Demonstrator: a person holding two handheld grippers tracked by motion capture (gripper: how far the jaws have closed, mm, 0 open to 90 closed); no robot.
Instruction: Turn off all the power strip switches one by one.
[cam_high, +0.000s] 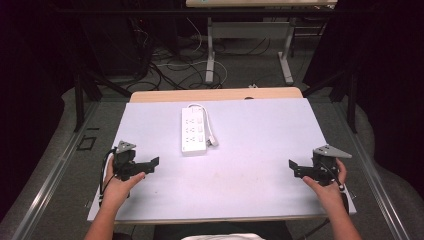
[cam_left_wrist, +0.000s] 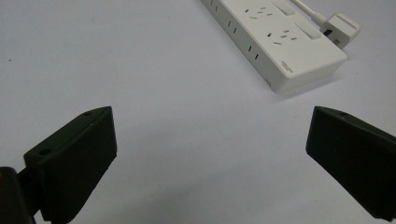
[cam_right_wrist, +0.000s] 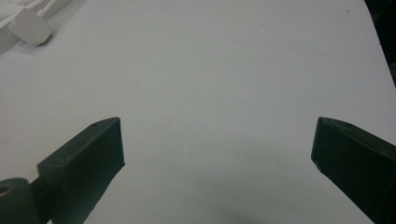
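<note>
You are holding both grippers out at the near corners of the sheet (cam_high: 260, 150), so this reads as the approach, with nothing picked up yet. The strip (cam_high: 193, 131) is lying flat toward the far middle of the sheet, its long side running away from you, and its plug (cam_high: 212, 142) is resting on the sheet just beside its near right end, with the cord looping round the far end.

Your left gripper (cam_high: 148, 165) is the nearer of the two; in the left gripper view the strip (cam_left_wrist: 275, 39) is sitting ahead and to the right of the jaws, and the plug (cam_left_wrist: 343, 29) is lying just past it. From the right gripper view, the plug (cam_right_wrist: 30, 25) is showing far off at the upper left.

The likely next move is bringing the plug to a socket. That calls for reaching in with the right gripper (cam_high: 295, 168) to take the plug by its body, and perhaps steadying the strip with the left.

Both pairs of jaws are standing wide apart. Nothing is lying between them, and they are touching nothing but air above the bare sheet.
</note>
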